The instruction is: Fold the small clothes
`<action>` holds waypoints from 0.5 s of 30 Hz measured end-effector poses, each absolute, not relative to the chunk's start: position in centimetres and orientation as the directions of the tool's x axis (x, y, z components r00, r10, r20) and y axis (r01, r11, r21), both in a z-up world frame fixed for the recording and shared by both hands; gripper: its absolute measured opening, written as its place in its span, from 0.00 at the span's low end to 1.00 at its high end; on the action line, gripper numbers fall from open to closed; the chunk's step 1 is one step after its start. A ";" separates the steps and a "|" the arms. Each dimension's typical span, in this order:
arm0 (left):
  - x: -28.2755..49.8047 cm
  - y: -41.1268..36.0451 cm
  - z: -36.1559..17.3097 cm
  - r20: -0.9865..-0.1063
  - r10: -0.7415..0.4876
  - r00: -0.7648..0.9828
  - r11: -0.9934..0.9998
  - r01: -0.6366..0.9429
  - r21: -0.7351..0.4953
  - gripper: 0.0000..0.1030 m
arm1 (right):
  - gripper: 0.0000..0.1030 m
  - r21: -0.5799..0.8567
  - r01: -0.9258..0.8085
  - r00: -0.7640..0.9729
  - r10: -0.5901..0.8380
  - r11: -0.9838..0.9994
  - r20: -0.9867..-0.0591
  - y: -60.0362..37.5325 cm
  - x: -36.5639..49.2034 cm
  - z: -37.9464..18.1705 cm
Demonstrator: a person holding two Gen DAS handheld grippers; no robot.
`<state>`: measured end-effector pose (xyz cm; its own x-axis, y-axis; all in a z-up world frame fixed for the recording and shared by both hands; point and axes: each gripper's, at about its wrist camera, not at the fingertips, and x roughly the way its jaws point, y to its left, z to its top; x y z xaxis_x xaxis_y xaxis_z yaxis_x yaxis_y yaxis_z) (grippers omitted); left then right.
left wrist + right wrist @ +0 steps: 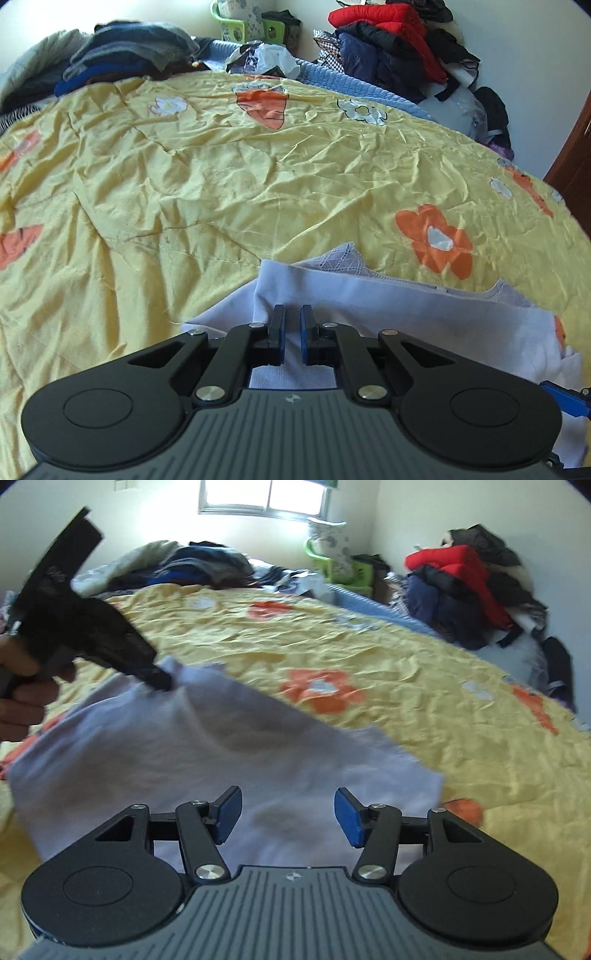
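- White garment: spread on the yellow bedspread at the near edge of the bed, long axis running left to right.
- Left tongs: nearly closed, pinching the garment's far left corner and lifting it.
- Right tongs: spread wide, holding nothing, directly over the garment's right half, with its free right edge just ahead to the right; likely the next grip.

Home bedroom: quilted bed, heaped clothes.
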<state>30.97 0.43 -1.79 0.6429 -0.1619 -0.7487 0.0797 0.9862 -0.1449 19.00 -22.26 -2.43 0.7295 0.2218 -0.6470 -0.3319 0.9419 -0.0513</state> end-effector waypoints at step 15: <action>22.3 -1.1 -1.8 -0.632 0.025 0.775 0.989 0.071 0.126 0.77 | 0.78 0.066 -0.208 0.751 0.203 0.976 -0.628 -21.6 14.9 -3.8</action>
<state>22.27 -1.13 -1.84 0.7749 0.0247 -0.6316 0.0715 0.9894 0.1264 14.91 -21.57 -3.75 0.7511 0.2031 -0.6281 -0.2084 0.9758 0.0663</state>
